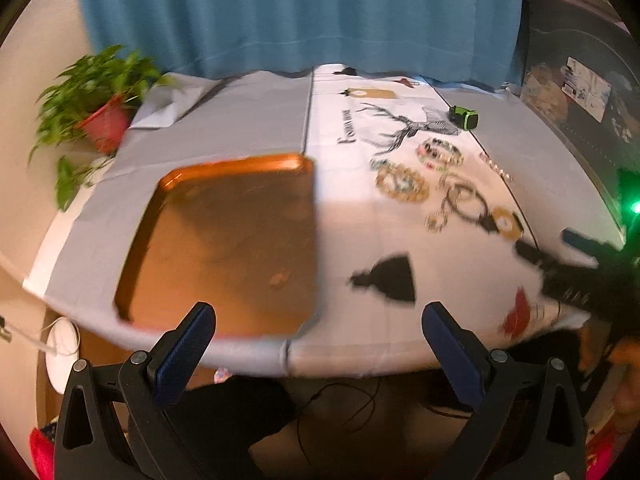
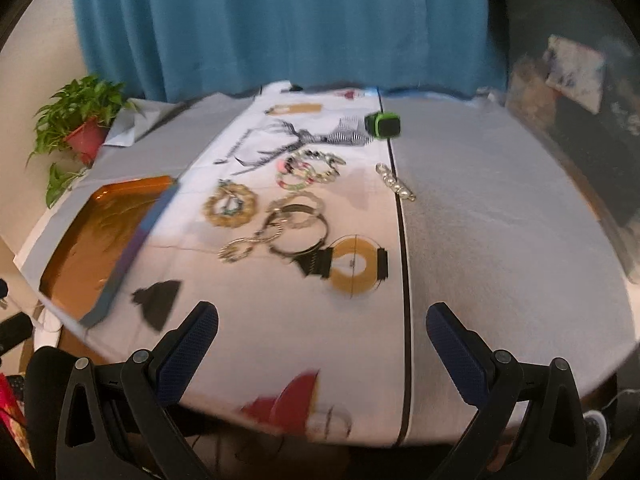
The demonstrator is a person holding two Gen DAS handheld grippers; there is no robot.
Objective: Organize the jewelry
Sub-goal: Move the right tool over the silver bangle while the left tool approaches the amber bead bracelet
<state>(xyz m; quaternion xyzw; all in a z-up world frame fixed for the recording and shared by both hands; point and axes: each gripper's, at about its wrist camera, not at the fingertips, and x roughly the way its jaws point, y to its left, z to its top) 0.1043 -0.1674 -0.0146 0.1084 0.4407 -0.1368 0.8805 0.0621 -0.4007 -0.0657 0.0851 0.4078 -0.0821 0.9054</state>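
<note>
Bracelets [image 2: 276, 204] lie clustered on the surface right of the orange tray [image 1: 224, 248], ahead of the right claw [image 2: 322, 332], nearer than the left claw [image 1: 318, 332]; both gape empty.

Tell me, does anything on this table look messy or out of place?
The bracelets lie in a loose, partly overlapping cluster on the printed cloth, none in the orange tray beside them. A pearl strand lies apart by the dark seam. Nothing looks broken.
</note>
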